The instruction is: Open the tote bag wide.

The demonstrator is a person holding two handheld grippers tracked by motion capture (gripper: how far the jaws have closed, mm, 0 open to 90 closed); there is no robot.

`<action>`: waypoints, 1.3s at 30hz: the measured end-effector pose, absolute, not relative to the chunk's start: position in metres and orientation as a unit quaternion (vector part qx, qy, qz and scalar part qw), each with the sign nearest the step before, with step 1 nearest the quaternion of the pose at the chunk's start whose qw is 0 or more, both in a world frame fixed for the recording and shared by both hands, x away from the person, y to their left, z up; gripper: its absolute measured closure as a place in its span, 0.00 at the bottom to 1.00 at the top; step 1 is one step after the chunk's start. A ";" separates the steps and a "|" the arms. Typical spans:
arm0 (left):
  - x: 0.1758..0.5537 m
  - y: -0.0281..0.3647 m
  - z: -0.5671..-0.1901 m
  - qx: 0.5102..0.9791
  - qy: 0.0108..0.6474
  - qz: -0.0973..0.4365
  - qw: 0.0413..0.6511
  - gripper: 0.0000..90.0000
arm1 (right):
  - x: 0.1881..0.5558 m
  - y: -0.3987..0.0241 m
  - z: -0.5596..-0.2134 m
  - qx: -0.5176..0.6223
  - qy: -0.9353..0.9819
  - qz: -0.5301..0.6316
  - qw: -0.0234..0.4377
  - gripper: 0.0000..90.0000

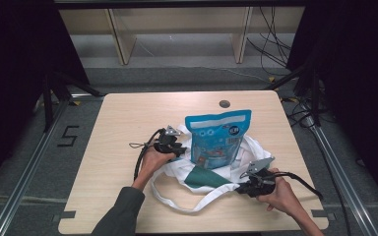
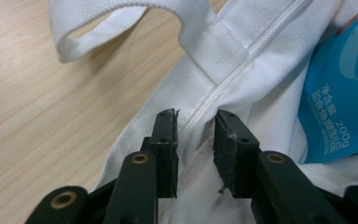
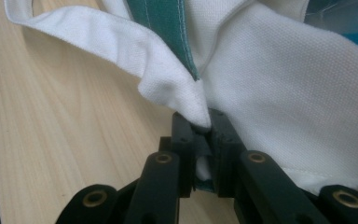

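Observation:
A white cloth bag (image 1: 173, 172) with a green panel (image 1: 204, 178) lies on the table, its long strap (image 1: 177, 200) trailing toward the front. A blue pouch (image 1: 219, 137) stands upright in its mouth. My left gripper (image 1: 179, 150) is at the bag's left rim. In the left gripper view its jaws (image 2: 195, 122) stand apart astride a stitched seam of the bag (image 2: 242, 56), with the pouch (image 2: 340, 93) at the right. My right gripper (image 1: 240, 189) is at the bag's right front. It (image 3: 200, 122) is shut on a folded edge of the white cloth (image 3: 284, 93) below a green strip (image 3: 168, 23).
The light wooden table (image 1: 118, 128) has a round cable hole (image 1: 224, 103) near its back edge. Bare tabletop lies to the left and at the back. Beyond the table stand a wooden shelf frame (image 1: 123, 44) and loose cables (image 1: 270, 44) on the floor.

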State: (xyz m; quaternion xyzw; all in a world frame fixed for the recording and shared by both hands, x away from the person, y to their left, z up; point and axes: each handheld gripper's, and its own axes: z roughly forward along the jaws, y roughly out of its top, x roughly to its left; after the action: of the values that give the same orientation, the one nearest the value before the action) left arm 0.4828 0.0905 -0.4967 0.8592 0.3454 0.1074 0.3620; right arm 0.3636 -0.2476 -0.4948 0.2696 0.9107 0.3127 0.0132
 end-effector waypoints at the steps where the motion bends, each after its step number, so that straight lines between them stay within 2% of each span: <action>1: 0.484 0.091 -0.497 0.860 0.344 0.110 0.361 0.76 | 0.364 -0.247 -0.494 0.270 0.910 0.315 0.013 0.92; 6: 0.488 0.092 -0.496 0.858 0.348 0.117 0.359 0.74 | 0.367 -0.243 -0.497 0.281 0.902 0.326 0.024 0.91; 10: 0.486 0.095 -0.496 0.839 0.365 0.112 0.388 0.71 | 0.367 -0.243 -0.495 0.284 0.903 0.321 0.016 0.88; 12: 0.483 0.095 -0.493 0.838 0.366 0.111 0.389 0.68 | 0.366 -0.243 -0.494 0.285 0.902 0.324 0.021 0.84; 17: 0.471 0.098 -0.483 0.836 0.369 0.124 0.386 0.53 | 0.359 -0.252 -0.477 0.313 0.881 0.355 0.003 0.67; 18: 0.468 0.100 -0.480 0.835 0.370 0.129 0.387 0.50 | 0.361 -0.258 -0.472 0.295 0.878 0.376 0.018 0.65; 19: 0.465 0.103 -0.478 0.832 0.371 0.130 0.392 0.49 | 0.357 -0.260 -0.467 0.314 0.868 0.386 0.006 0.62; 21: 0.461 0.108 -0.475 0.824 0.383 0.131 0.396 0.44 | 0.359 -0.267 -0.461 0.306 0.864 0.399 0.035 0.58; 24: 0.451 0.116 -0.472 0.809 0.395 0.119 0.419 0.44 | 0.359 -0.273 -0.455 0.335 0.846 0.413 0.043 0.56; 26: 0.445 0.119 -0.470 0.803 0.401 0.125 0.424 0.41 | 0.361 -0.276 -0.452 0.324 0.846 0.419 0.061 0.54; 28: 0.437 0.124 -0.464 0.800 0.397 0.131 0.430 0.40 | 0.359 -0.277 -0.449 0.343 0.837 0.424 0.057 0.52; 32: 0.425 0.131 -0.456 0.796 0.398 0.138 0.435 0.37 | 0.359 -0.284 -0.444 0.351 0.828 0.432 0.066 0.52; 39: 0.393 0.147 -0.458 0.788 0.407 0.119 0.446 0.35 | 0.362 -0.294 -0.443 0.357 0.814 0.447 0.097 0.50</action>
State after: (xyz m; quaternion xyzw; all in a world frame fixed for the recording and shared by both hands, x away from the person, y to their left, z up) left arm 0.3930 0.1474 -0.4576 0.7880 0.4073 0.1191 0.4461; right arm 0.3620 -0.2940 -0.4433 0.3574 0.8144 0.4467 0.0975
